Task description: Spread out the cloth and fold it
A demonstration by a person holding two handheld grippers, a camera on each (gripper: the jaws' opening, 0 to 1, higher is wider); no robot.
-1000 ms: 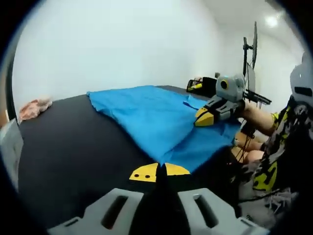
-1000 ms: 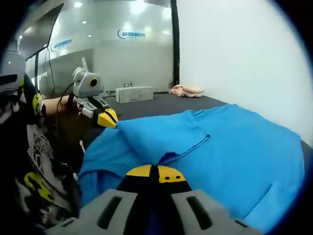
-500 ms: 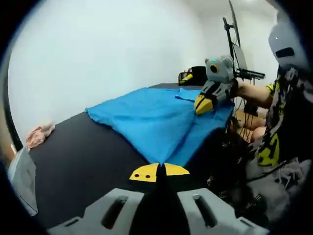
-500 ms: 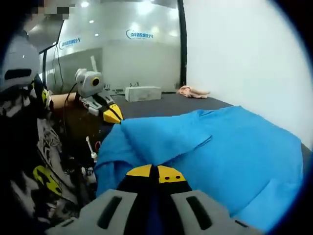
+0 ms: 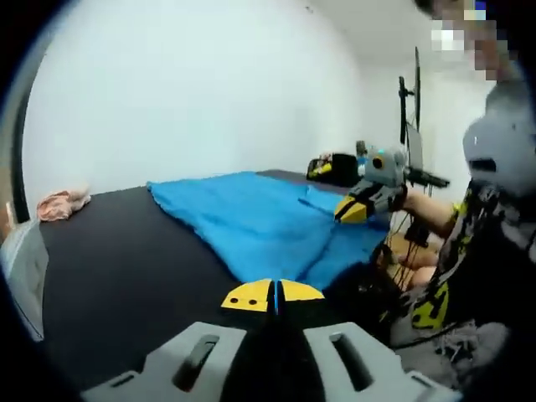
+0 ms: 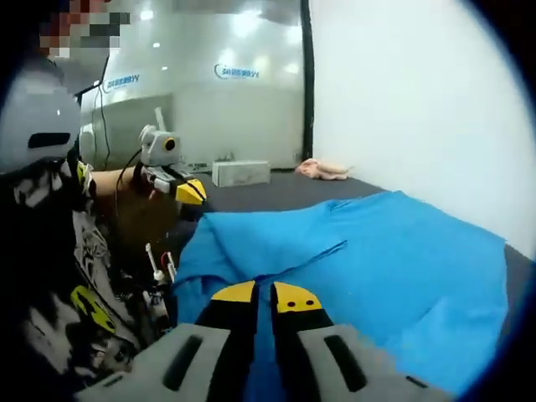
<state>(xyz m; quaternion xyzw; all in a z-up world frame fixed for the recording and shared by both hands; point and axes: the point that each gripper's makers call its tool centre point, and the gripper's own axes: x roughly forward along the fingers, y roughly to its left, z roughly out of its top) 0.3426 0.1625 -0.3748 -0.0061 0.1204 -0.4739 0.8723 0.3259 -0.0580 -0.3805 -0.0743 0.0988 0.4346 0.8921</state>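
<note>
On the black table the blue cloth lies rumpled, one flap doubled over, each gripper, left and right, pinching its near edge, so spreading looks underway, folding undone.

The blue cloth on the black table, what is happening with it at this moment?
A person holds a two-jaw gripper in each hand and works on the blue cloth, which lies partly bunched on the black table. The left gripper has its jaws closed on the cloth's near edge. The right gripper also pinches the cloth edge, with blue fabric between its jaws. The cloth is not yet flat: one part is folded over itself. A small pink cloth lies apart at the table's far end.
</note>
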